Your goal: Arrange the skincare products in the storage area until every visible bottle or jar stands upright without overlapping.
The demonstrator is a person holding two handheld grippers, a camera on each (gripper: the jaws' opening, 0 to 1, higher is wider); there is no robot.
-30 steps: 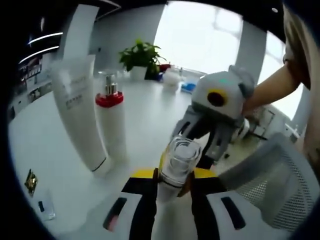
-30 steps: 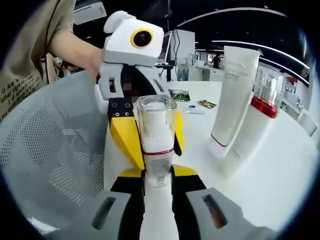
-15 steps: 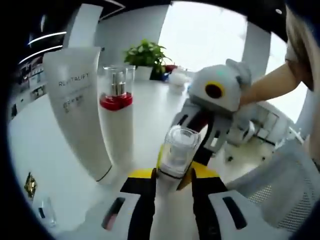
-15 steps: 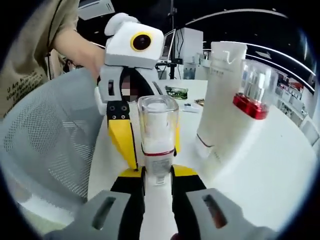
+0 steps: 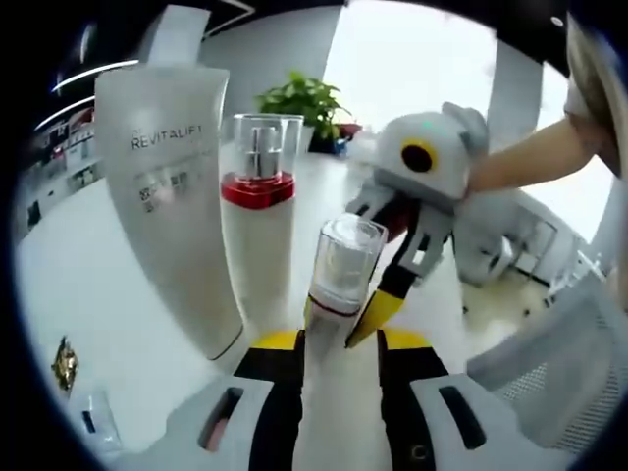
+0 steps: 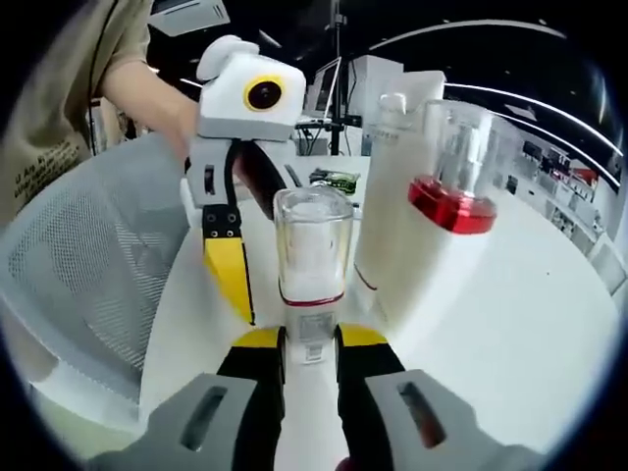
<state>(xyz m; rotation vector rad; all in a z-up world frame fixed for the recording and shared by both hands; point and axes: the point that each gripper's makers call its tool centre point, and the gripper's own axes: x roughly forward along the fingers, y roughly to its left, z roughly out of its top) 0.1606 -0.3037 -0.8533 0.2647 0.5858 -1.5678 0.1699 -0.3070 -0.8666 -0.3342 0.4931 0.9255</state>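
A small white bottle with a clear cap (image 5: 339,280) (image 6: 312,255) stands upright over the white table (image 5: 108,294). My left gripper (image 5: 340,343) is shut on its lower body. My right gripper (image 6: 312,343) is shut on it from the opposite side. The right gripper's yellow fingers (image 5: 385,294) flank the bottle in the left gripper view. One yellow finger (image 6: 229,275) of the left gripper shows beside it in the right gripper view. A tall white tube (image 5: 172,196) (image 6: 388,216) and a pump bottle with a red collar (image 5: 257,235) (image 6: 451,206) stand upright close by.
A grey mesh chair (image 5: 549,363) (image 6: 78,275) sits at the table's edge, where a person's arm (image 5: 530,162) reaches in. A potted plant (image 5: 299,103) stands far back. Small sachets (image 5: 64,358) (image 6: 334,179) lie on the table.
Both grippers have carried the small bottle closer to the tube and the pump bottle, which now loom larger right beside it. Both grips look unchanged.
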